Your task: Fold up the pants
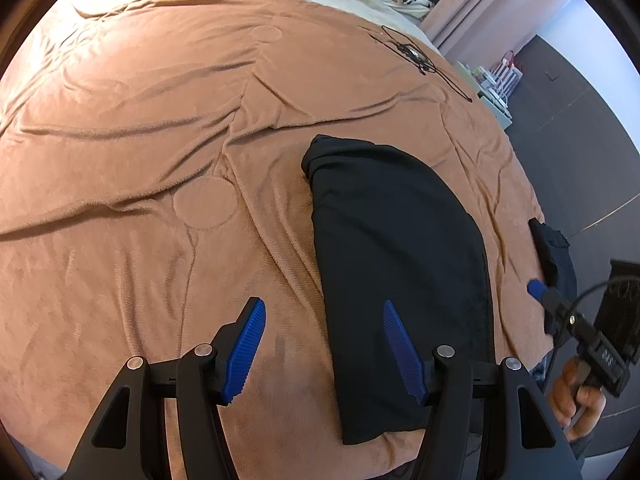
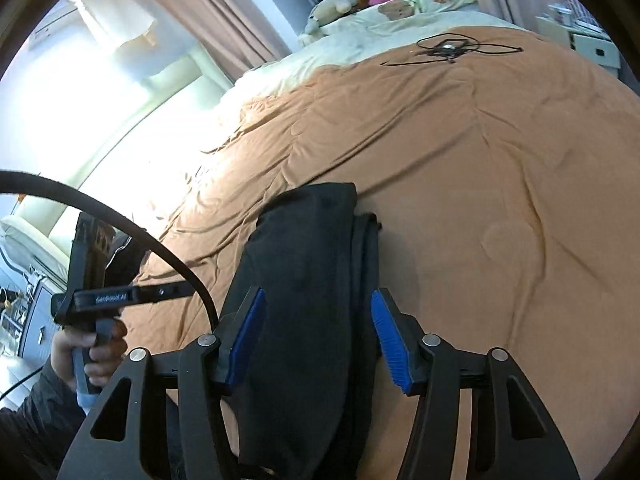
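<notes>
Two handheld grippers hang over a bed. Nearest in the left wrist view, the left gripper (image 1: 324, 344) has its blue fingers (image 1: 246, 344) spread wide, holding nothing; the right-hand finger overlaps the black folded pants (image 1: 396, 264), which run from 6 o'clock toward 12 o'clock on the orange-brown blanket (image 1: 160, 140). In the right wrist view, the right gripper (image 2: 316, 340) stands open, the pants passing between its fingers without being pinched. At 3 o'clock in the left view, a hand (image 1: 576, 404) grips the right gripper's handle. Farther off, a tangled black cable (image 2: 452, 48) lies on the blanket, with pillows and soft toys (image 2: 332, 10) beyond.
</notes>
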`<act>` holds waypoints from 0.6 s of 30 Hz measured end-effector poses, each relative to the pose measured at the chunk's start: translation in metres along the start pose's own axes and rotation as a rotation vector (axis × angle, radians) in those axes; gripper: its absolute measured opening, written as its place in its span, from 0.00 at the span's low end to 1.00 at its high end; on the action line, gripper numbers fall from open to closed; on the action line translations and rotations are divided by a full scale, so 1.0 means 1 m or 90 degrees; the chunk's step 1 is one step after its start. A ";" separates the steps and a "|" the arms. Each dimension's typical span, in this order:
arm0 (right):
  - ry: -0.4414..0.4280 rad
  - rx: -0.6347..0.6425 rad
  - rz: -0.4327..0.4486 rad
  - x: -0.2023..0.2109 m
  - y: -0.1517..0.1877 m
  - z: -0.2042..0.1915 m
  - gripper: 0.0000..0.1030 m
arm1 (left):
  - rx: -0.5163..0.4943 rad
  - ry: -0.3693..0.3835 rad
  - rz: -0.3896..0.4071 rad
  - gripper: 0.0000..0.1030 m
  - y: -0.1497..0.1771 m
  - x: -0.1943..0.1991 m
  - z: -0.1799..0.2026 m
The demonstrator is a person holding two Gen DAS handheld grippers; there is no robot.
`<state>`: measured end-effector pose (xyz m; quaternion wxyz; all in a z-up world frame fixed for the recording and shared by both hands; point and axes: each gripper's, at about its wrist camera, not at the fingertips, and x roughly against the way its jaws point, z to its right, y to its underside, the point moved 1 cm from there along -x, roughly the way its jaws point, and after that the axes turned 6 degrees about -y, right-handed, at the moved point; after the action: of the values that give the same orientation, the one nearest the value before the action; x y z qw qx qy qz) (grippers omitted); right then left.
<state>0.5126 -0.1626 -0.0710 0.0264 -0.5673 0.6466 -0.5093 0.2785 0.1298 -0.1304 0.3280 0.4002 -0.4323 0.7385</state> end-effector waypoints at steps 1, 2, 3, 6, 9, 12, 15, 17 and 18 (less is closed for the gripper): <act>-0.005 0.000 -0.004 -0.006 -0.005 0.001 0.52 | 0.002 0.000 -0.001 0.62 0.000 -0.001 -0.001; -0.011 -0.003 -0.008 -0.008 -0.009 0.005 0.52 | 0.003 -0.001 -0.001 0.62 0.000 -0.002 -0.001; -0.016 -0.005 -0.011 -0.013 -0.012 0.007 0.52 | 0.004 0.000 -0.003 0.62 0.000 -0.003 -0.001; -0.024 -0.010 -0.026 -0.028 -0.025 0.015 0.52 | 0.006 0.001 -0.005 0.62 -0.003 -0.007 -0.001; -0.045 -0.026 -0.044 -0.048 -0.040 0.022 0.52 | 0.007 0.001 -0.006 0.62 -0.005 -0.011 0.000; -0.069 -0.054 -0.059 -0.066 -0.053 0.032 0.52 | 0.013 0.004 -0.012 0.62 -0.008 -0.018 -0.001; -0.085 -0.080 -0.073 -0.080 -0.063 0.042 0.52 | 0.016 0.005 -0.016 0.62 -0.010 -0.023 -0.001; -0.096 -0.095 -0.083 -0.089 -0.070 0.049 0.52 | 0.019 0.009 -0.019 0.62 -0.011 -0.025 -0.001; -0.100 -0.099 -0.087 -0.092 -0.072 0.052 0.52 | 0.020 0.011 -0.020 0.62 -0.012 -0.026 -0.001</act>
<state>0.6280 -0.1135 -0.0960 -0.0017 -0.6484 0.6399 -0.4123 0.2999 0.1321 -0.1491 0.3369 0.4058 -0.4118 0.7432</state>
